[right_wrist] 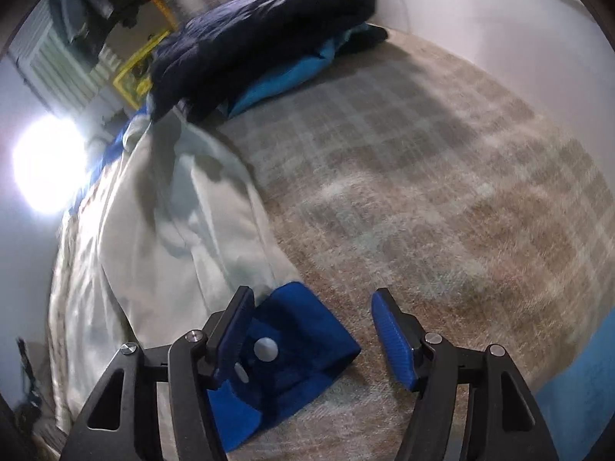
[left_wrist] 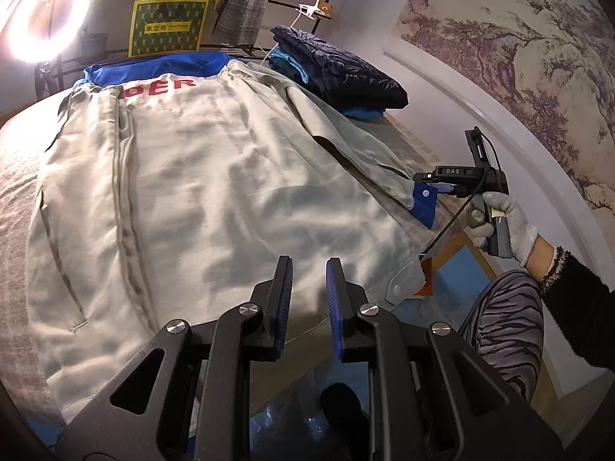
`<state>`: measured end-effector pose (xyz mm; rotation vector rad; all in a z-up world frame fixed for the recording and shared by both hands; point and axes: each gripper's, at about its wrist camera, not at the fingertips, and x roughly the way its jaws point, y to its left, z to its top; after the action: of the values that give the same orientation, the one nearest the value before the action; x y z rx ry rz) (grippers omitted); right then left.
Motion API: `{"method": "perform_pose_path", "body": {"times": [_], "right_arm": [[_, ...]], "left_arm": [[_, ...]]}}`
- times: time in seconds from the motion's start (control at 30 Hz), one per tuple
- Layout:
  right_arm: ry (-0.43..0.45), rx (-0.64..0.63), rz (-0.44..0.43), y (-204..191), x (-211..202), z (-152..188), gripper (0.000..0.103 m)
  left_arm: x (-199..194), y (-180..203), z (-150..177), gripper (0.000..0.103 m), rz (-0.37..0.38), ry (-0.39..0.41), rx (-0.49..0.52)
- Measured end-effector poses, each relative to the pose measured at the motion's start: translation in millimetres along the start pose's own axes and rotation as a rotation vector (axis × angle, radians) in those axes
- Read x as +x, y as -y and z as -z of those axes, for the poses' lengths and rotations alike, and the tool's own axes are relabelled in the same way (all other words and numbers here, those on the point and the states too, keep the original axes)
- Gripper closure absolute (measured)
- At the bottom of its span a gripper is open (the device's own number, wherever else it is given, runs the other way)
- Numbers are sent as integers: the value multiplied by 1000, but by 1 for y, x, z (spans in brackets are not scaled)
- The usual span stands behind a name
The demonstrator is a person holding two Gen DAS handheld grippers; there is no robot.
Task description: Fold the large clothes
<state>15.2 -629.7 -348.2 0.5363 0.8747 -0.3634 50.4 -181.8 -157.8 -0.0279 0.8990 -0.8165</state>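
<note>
flat grey jacket (left_wrist: 215, 176), blue collar

One grey jacket (left_wrist: 215, 176) with blue collar and cuffs lies spread out. Two folded garments are stacked: one navy quilted jacket (left_wrist: 342, 69), one light-blue garment (left_wrist: 292, 67). One ring light (left_wrist: 46, 19), two grippers.

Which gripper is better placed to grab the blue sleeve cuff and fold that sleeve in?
Right. The right gripper is open with the blue cuff between its fingers. The left gripper hovers over the jacket's hem, away from it.
</note>
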Motion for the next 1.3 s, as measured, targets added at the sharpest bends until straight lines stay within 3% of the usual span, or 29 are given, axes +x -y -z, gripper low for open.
{"method": "perform_pose_path", "body": {"times": [0.03, 0.07, 0.17, 0.27, 0.43, 0.53, 0.73, 0.83, 1.07, 1.23, 1.3], "right_arm": [[-2, -17, -2, -3, 0, 1, 65], [-16, -37, -18, -7, 0, 2, 80], [-19, -50, -29, -11, -4, 2, 96], [32, -10, -59, -6, -23, -1, 98], [173, -46, 11, -20, -73, -17, 98], [284, -190, 83, -61, -116, -24, 99], [366, -385, 24, -145, -160, -18, 99], [358, -463, -64, -187, -170, -2, 99], [261, -516, -297, -235, -174, 44, 100], [125, -643, -338, -267, -142, 80, 101], [38, -688, -337, -275, -117, 94, 101]], "left_arm": [[1, 1, -1, 87, 1, -1, 3], [3, 2, -2, 87, 1, 0, 4], [3, 5, -4, 87, 6, 5, 12], [3, 3, -6, 87, 5, 8, 18], [0, -3, -8, 87, 3, 14, -1], [-2, -8, -9, 87, 7, 25, -20], [-6, -15, -10, 87, 15, 45, -54], [-10, -16, -11, 87, 14, 53, -53], [-14, -25, -10, 87, 38, 69, -98], [-3, -36, -9, 87, 83, 54, -171], [3, -40, -7, 81, 99, 47, -205]]}}
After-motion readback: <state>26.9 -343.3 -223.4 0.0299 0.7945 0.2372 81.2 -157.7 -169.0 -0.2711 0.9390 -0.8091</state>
